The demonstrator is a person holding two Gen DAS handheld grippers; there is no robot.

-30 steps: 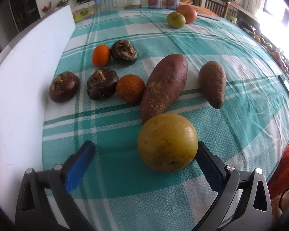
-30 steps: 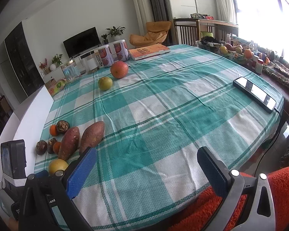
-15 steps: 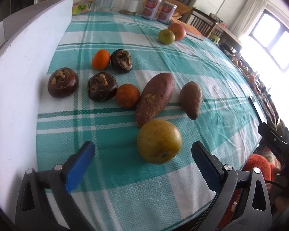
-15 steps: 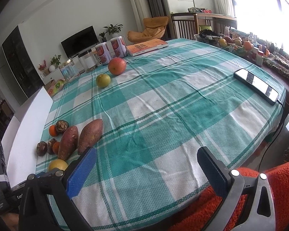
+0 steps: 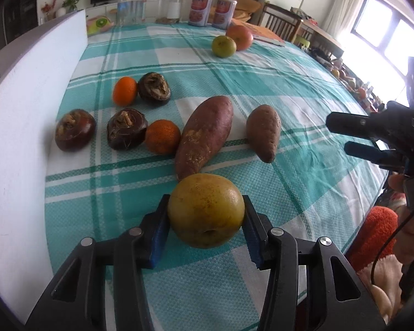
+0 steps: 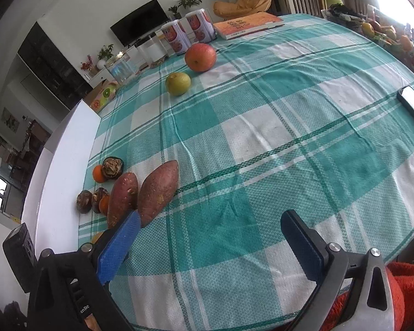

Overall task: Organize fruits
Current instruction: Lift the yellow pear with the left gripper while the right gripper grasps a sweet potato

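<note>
- Two blue-padded black tongs are in play: the left gripper (image 5: 206,222) has just been closing and now clamps the round yellow-green pear-like fruit (image 5: 206,210) across its widest part, low on the checked teal-and-white tablecloth (image 5: 303,93)
- The right gripper (image 6: 209,244) has just been narrowing too, yet its jaws stand apart with only cloth between them
- At 12 o'clock of the held fruit, touching or nearly so, lies the tip of the long reddish-brown sweet potato (image 5: 205,135); a shorter brown sweet potato (image 5: 263,132) sits at 1 o'clock
- At 10 to 11 o'clock are two small orange tangerines (image 5: 162,137) and three dark brown water chestnuts (image 5: 127,128); far off at 12 o'clock wait a green-yellow fruit (image 5: 223,46) and a red apple (image 5: 239,37)
- To do this step well, I would keep the squeeze gentle, lift straight up before travelling, and clear the long sweet potato so it does not roll
- Against a second ago, the left pads were wide with the fruit loose between them; the right tongs now show in the left view at 3 o'clock
</note>
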